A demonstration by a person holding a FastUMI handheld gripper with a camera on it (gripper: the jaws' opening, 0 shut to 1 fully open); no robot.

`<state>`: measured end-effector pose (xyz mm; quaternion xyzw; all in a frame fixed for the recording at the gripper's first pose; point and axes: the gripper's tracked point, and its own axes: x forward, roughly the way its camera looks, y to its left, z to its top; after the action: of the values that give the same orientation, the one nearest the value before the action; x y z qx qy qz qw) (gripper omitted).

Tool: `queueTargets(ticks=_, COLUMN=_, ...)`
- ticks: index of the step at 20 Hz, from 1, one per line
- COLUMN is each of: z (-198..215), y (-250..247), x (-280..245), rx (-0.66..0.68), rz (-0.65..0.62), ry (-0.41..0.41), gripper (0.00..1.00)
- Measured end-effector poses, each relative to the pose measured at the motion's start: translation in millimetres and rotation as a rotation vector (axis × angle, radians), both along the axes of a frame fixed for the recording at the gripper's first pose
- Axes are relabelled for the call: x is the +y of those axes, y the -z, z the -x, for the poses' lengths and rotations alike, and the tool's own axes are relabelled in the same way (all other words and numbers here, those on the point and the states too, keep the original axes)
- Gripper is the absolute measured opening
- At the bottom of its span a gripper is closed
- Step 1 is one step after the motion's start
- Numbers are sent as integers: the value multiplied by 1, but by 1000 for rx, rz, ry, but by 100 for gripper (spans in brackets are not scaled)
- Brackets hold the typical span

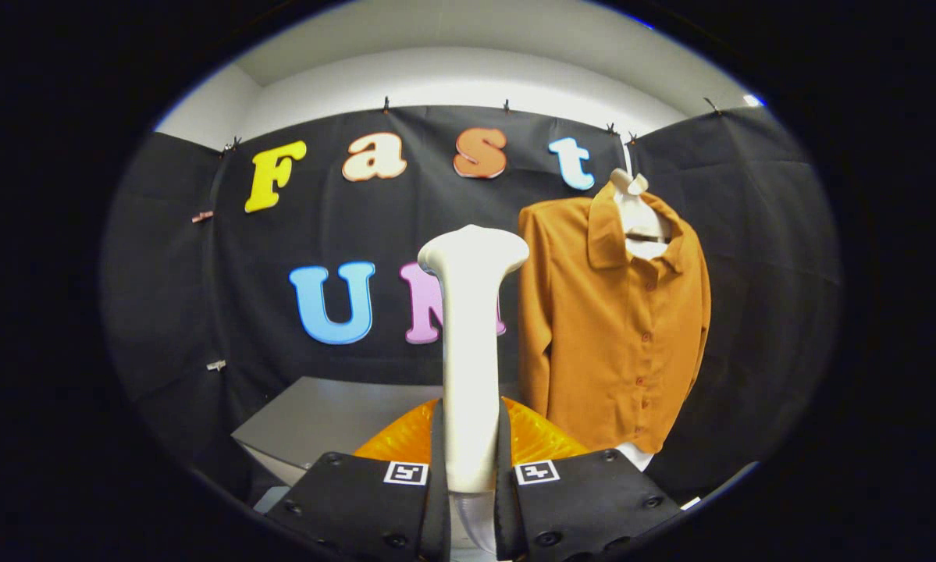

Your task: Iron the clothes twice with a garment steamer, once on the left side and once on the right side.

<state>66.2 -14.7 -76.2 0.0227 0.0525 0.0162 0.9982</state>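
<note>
my gripper [470, 488] is closed on the garment steamer [470, 343], both fingers pressed against the lower part of its pale handle, which stands upright between them with the broad head at the top. the grip sits low on the shaft, so i judge the head will want to tip; the handle looks like smooth hard plastic, stiff but a bit slippery, and a firm squeeze at this spot seems right. just behind the fingers is an orange ribbed thing [534, 437], and beyond it a grey table [319, 417]. past the steamer, off to my right, the orange shirt [612, 328] hangs on a hanger [645, 226] against the black cloth wall, well apart from the steamer head. the shirt looks light and soft, likely to swing if pushed, so i would press gently. neither side looks ironed yet, as i judge it.
</note>
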Motion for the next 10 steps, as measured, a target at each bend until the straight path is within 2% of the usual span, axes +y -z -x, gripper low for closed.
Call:
queueTargets(ticks=2, z=2, y=-32, x=-20, rx=-135, rz=-9, ry=10, gripper=26)
queueTargets(ticks=4, z=2, y=-49, x=-42, rx=-209, rz=-6, ry=15, gripper=25)
queueTargets(ticks=7, z=1, y=-51, x=-71, rx=-240, rz=-42, ry=6, gripper=26)
queueTargets(ticks=10, z=-11, y=-34, x=-106, rx=-234, rz=-22, ry=28, gripper=25)
